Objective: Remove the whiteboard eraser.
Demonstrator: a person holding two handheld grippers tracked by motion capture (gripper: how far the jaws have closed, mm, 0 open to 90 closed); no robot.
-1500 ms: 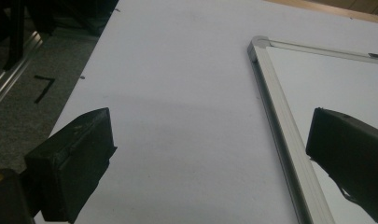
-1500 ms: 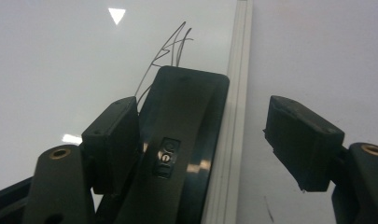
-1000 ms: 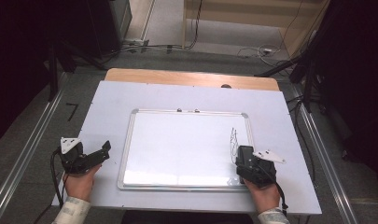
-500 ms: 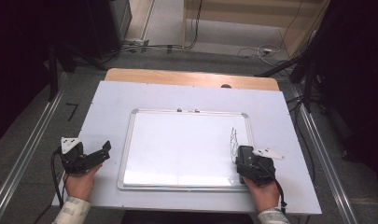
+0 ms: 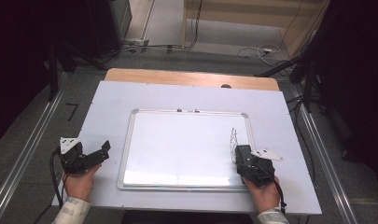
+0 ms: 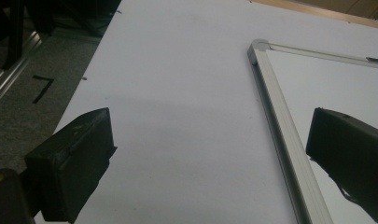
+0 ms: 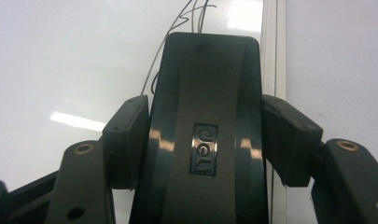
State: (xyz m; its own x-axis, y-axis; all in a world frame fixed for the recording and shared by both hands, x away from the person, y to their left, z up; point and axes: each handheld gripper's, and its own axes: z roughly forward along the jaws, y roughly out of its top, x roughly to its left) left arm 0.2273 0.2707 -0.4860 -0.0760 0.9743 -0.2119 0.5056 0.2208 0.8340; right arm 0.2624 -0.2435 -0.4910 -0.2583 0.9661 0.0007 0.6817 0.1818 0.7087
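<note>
Going from left to right, we count two grippers, one whiteboard, one eraser and one small patch of pen scribble. The left gripper (image 5: 104, 148) rests on the white table (image 5: 177, 95) just left of the whiteboard (image 5: 186, 144); in the left gripper view its jaws stand wide apart with nothing between them, one over bare table and the other over the board's aluminium frame (image 6: 275, 121).

The whiteboard lies flat in the middle of the table, its long side running left to right. Its frame encloses a white writing surface that carries the scribble (image 5: 233, 140) near the right edge and, just below that, the eraser (image 5: 243, 154).

The right gripper (image 5: 242, 158) sits at the board's lower right corner. Its jaws have just been closing, and in the right gripper view both pads press on the flanks of the black eraser (image 7: 205, 121), so it is gripped across its narrow width. The eraser's long axis runs along the gripper, pointing away from the person toward the scribble (image 7: 191, 18), which shows just past its far end. It lies close beside the board's right frame rail.
</note>
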